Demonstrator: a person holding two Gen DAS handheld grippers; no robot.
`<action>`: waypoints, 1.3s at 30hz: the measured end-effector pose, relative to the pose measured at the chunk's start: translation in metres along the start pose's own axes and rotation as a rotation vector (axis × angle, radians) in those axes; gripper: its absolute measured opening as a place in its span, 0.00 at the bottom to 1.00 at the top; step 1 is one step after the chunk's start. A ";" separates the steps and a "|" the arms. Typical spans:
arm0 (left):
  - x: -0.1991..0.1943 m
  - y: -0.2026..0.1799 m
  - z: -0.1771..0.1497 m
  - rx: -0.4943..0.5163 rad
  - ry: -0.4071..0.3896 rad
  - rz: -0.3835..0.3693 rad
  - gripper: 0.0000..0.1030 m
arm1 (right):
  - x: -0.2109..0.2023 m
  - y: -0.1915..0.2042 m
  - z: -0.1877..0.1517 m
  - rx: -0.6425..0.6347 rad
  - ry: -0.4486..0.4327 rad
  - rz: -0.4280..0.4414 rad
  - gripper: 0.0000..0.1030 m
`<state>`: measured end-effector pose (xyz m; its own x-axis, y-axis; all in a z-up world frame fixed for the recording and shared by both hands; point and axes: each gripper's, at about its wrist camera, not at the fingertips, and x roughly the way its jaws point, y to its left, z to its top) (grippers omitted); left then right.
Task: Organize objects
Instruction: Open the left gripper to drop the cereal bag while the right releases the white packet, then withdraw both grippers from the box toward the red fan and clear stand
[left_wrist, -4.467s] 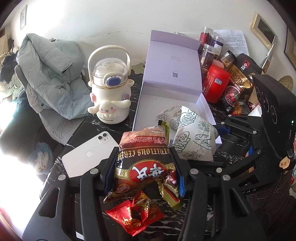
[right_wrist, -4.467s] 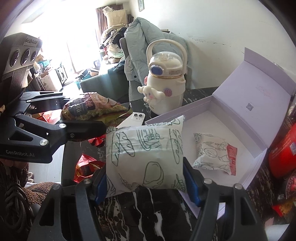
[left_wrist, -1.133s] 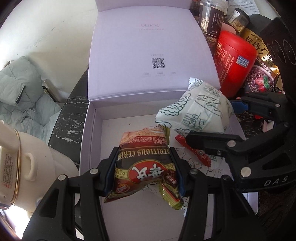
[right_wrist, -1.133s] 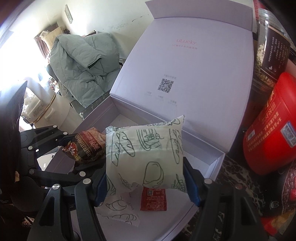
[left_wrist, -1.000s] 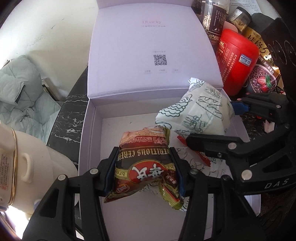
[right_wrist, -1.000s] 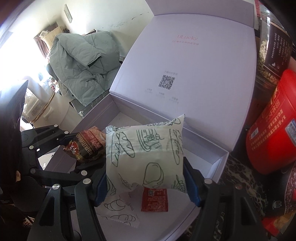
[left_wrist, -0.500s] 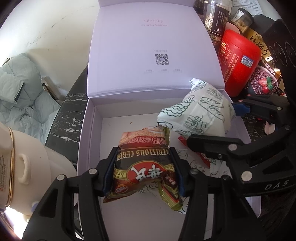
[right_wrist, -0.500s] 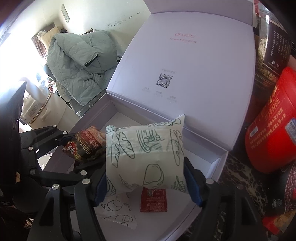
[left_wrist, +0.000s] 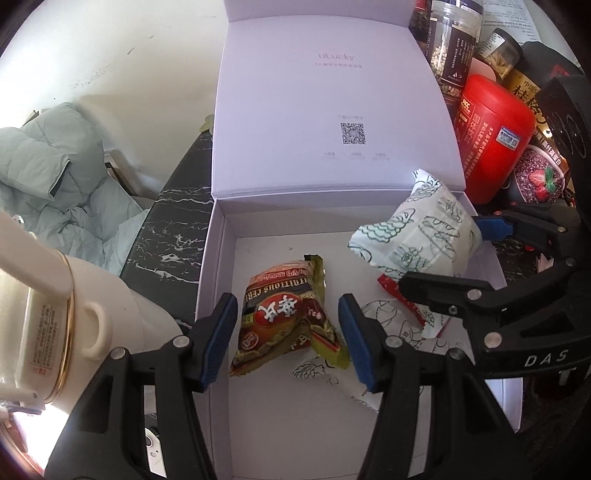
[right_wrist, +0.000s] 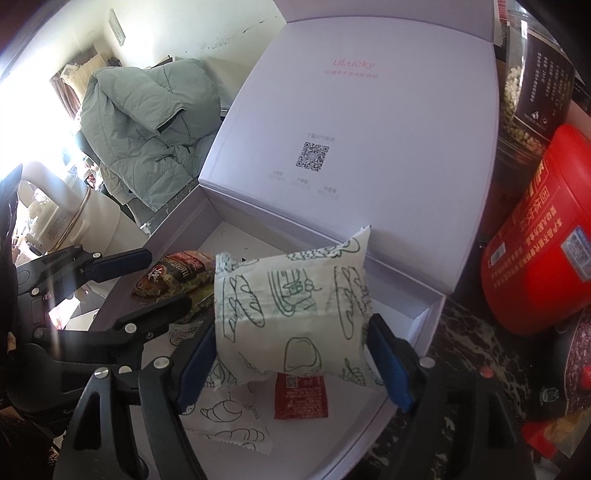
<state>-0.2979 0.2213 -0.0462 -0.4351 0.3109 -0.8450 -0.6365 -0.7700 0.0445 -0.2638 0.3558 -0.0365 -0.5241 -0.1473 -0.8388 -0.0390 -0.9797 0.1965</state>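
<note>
My left gripper (left_wrist: 286, 338) is open over the open lilac box (left_wrist: 218, 266). The brown cereal packet (left_wrist: 284, 314) lies on the box floor between its blue pads, free of them. My right gripper (right_wrist: 291, 356) is shut on a white bread packet with green drawings (right_wrist: 295, 306), held above the box's right side; it also shows in the left wrist view (left_wrist: 417, 232). Under it lies a flat white packet with a red end (right_wrist: 301, 397). The left gripper and cereal packet (right_wrist: 173, 275) show at left in the right wrist view.
A cream kettle-shaped bottle (left_wrist: 48, 314) stands left of the box, with a white phone (left_wrist: 153, 454) by it. A red canister (left_wrist: 491, 136), jars (left_wrist: 452, 48) and food bags crowd the right. The raised lid (left_wrist: 332, 110) stands behind. A grey-green jacket (right_wrist: 147, 129) lies far left.
My left gripper has opened and the cereal packet has dropped onto the box floor. The right gripper still holds the bread packet in about the same place.
</note>
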 end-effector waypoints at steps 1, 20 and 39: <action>-0.002 0.002 0.000 -0.001 -0.001 0.000 0.56 | -0.002 0.000 0.000 0.001 -0.009 0.000 0.81; -0.041 0.006 -0.001 -0.031 -0.065 0.001 0.58 | -0.038 0.010 0.004 -0.043 -0.105 -0.024 0.85; -0.107 0.016 -0.026 -0.092 -0.151 0.050 0.65 | -0.079 0.054 -0.006 -0.138 -0.189 -0.001 0.85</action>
<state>-0.2449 0.1617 0.0313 -0.5599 0.3458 -0.7530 -0.5537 -0.8322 0.0296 -0.2195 0.3134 0.0373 -0.6750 -0.1306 -0.7262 0.0697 -0.9911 0.1135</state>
